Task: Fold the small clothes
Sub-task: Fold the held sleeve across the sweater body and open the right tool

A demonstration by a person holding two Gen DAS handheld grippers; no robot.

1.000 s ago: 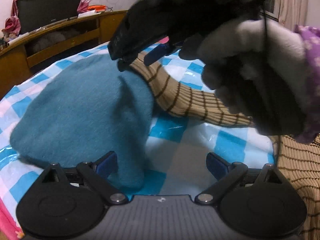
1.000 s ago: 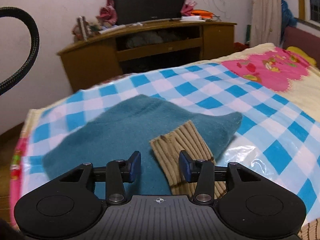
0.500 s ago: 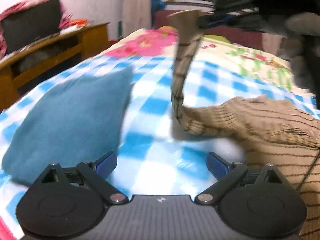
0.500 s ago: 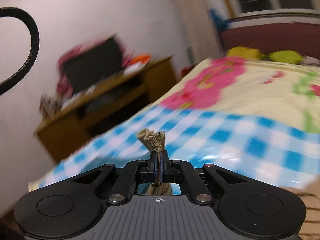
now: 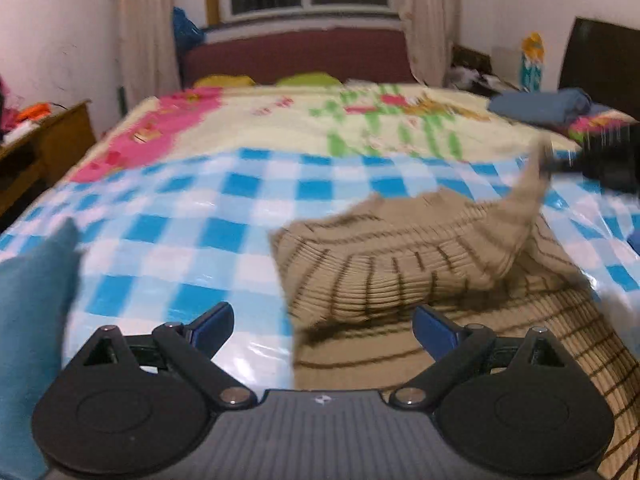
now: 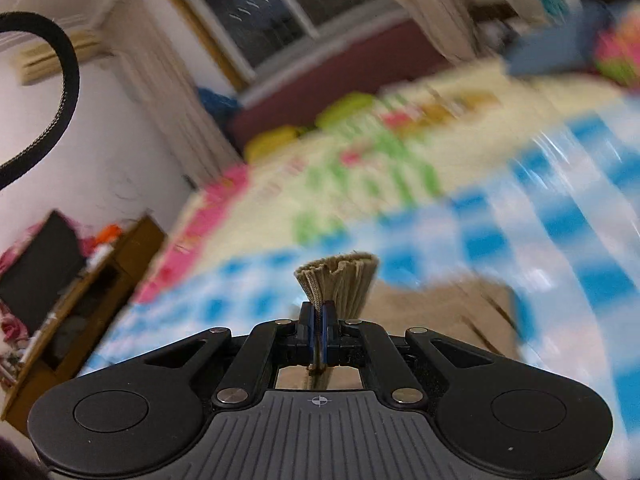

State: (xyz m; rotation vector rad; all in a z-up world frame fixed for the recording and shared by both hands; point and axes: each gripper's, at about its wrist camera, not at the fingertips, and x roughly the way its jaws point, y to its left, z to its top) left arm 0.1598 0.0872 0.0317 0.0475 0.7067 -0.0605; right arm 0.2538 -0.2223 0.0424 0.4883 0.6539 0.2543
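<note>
A tan ribbed sweater with dark stripes [image 5: 400, 276] lies on the blue-and-white checked sheet [image 5: 200, 220], its sleeve pulled up toward the right. My right gripper [image 6: 319, 316] is shut on the sleeve cuff [image 6: 340, 276], which fans out above the pads; in the left wrist view that gripper [image 5: 560, 166] shows blurred at the right edge with the sleeve hanging from it. My left gripper [image 5: 324, 326] stands open just above the sheet at the sweater's near edge, nothing between its fingers. A teal garment [image 5: 32, 300] lies at the left.
A floral bedspread [image 5: 320, 120] covers the far half of the bed up to a dark red headboard [image 5: 300, 54]. Folded blue cloth [image 5: 544, 106] sits at the far right. A wooden cabinet [image 5: 44, 136] stands left of the bed.
My right gripper closed on the sweater's cuff over the teal garment and carried it up and to the right. My left gripper swung right, so the teal garment slid to the left edge.
</note>
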